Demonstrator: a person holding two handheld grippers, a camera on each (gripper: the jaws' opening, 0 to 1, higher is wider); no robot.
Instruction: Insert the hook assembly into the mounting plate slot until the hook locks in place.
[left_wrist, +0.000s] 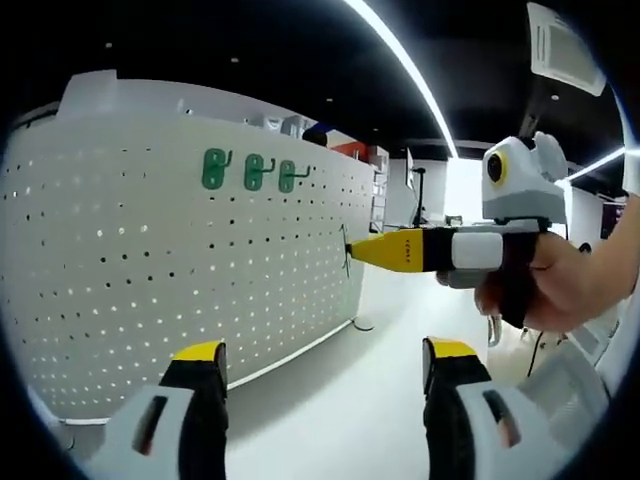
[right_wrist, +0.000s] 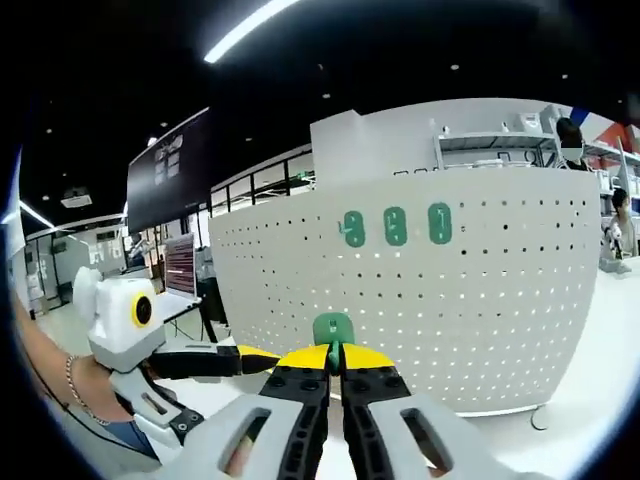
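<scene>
A white perforated mounting plate (left_wrist: 150, 260) stands upright on the table, and I see it head-on in the right gripper view (right_wrist: 480, 300). Three green hooks (left_wrist: 255, 172) hang in a row near its top (right_wrist: 396, 226). My right gripper (right_wrist: 333, 358) is shut on a further green hook (right_wrist: 333, 328), held upright in front of the plate. In the left gripper view the right gripper (left_wrist: 385, 250) comes in from the right, a hand around it, with its hook (left_wrist: 347, 257) right by the plate's face near the right edge. My left gripper (left_wrist: 325, 352) is open and holds nothing, low in front of the plate (right_wrist: 255, 358).
The white tabletop (left_wrist: 330, 400) runs along the plate's foot, where a cable (left_wrist: 360, 322) loops. A person's arm with a bracelet (right_wrist: 70, 375) holds the left gripper. A dark screen (right_wrist: 170, 170) and shelving (right_wrist: 500, 145) stand behind the plate.
</scene>
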